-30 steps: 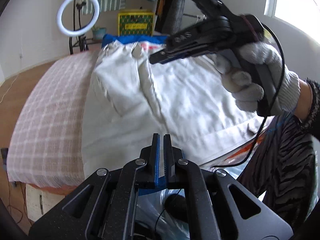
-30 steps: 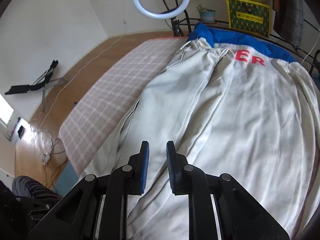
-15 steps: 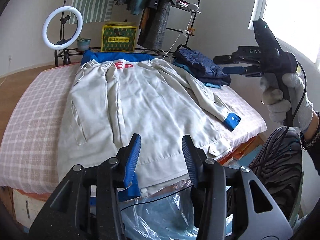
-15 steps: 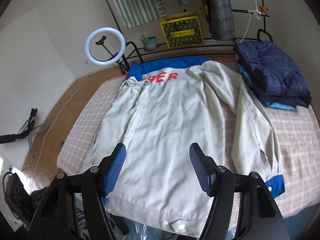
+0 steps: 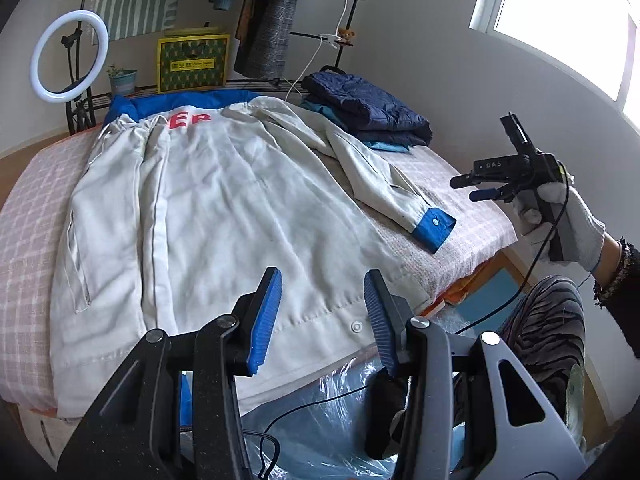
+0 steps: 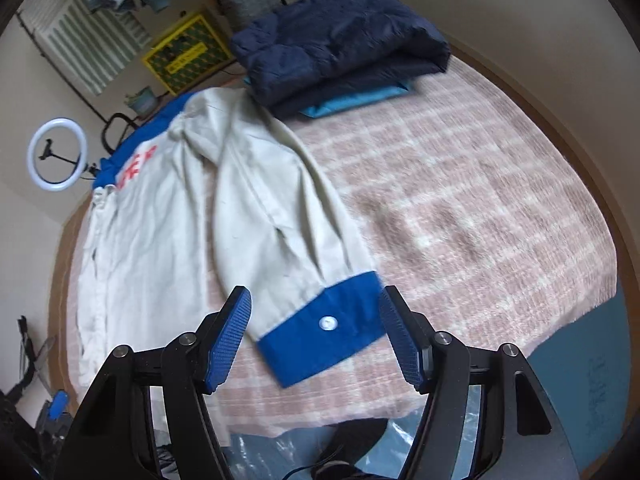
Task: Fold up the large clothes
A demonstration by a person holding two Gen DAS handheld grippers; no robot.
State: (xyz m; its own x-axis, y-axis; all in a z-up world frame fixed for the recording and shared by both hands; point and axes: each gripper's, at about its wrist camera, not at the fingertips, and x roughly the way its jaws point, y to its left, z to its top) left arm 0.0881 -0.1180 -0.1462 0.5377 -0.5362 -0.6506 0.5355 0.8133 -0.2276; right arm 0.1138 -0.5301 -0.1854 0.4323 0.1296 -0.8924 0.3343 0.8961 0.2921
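Cream cloth fills the middle of the left wrist view: a large jacket (image 5: 224,208) with a blue collar and red letters lies spread flat, back up, on a pink checked bedspread (image 5: 24,216). Its sleeve (image 5: 380,176) runs toward the right of the frame and ends in a blue cuff (image 6: 320,332) with a white snap. The left gripper (image 5: 322,312) hangs over the jacket's hem at lower centre, jaws parted, nothing between them. The right gripper (image 6: 316,332), held in a white-gloved hand (image 5: 560,216) at the right edge, points down over the cuff; its jaws stand wide apart, either side of the cuff in the picture, not pressing it. Folded dark blue clothes (image 6: 340,36) sit at the top of the frame.
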